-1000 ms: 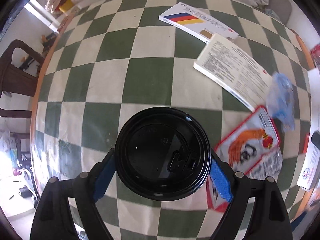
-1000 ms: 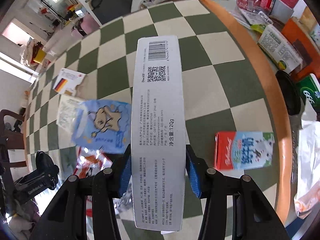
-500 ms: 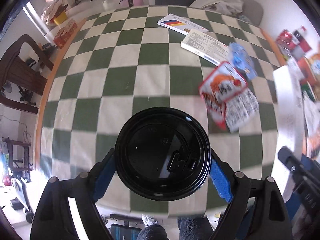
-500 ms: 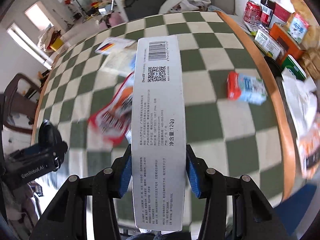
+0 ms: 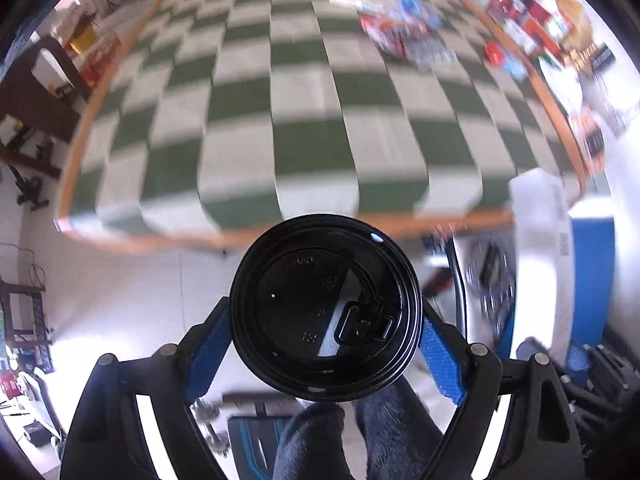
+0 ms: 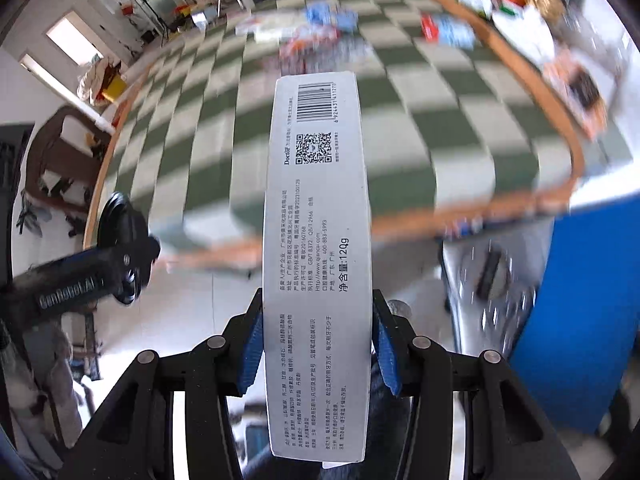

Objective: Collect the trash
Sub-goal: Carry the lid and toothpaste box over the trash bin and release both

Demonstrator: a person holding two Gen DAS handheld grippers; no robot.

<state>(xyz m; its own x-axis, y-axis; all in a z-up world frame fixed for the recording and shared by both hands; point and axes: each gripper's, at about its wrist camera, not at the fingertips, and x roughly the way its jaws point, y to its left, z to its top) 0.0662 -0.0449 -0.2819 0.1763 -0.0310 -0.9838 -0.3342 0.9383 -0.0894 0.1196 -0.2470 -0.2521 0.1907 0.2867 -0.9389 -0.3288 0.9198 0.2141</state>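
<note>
Cup (image 5: pixel 326 308) sits clamped in the left gripper (image 5: pixel 326 336), box (image 6: pixel 318 248) in the right gripper (image 6: pixel 318 344); wrappers (image 5: pixel 404 34) far ahead on the table (image 5: pixel 280 236) remain uncollected.

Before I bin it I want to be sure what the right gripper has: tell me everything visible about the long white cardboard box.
The long white cardboard box is a narrow, matt carton printed with a barcode, a QR code and dense Chinese text, including a weight marking. It looks intact and uncrushed. It lies lengthwise along the right gripper, whose blue pads press on its two long sides near its lower half. It is held in the air, off the checked table.
</note>
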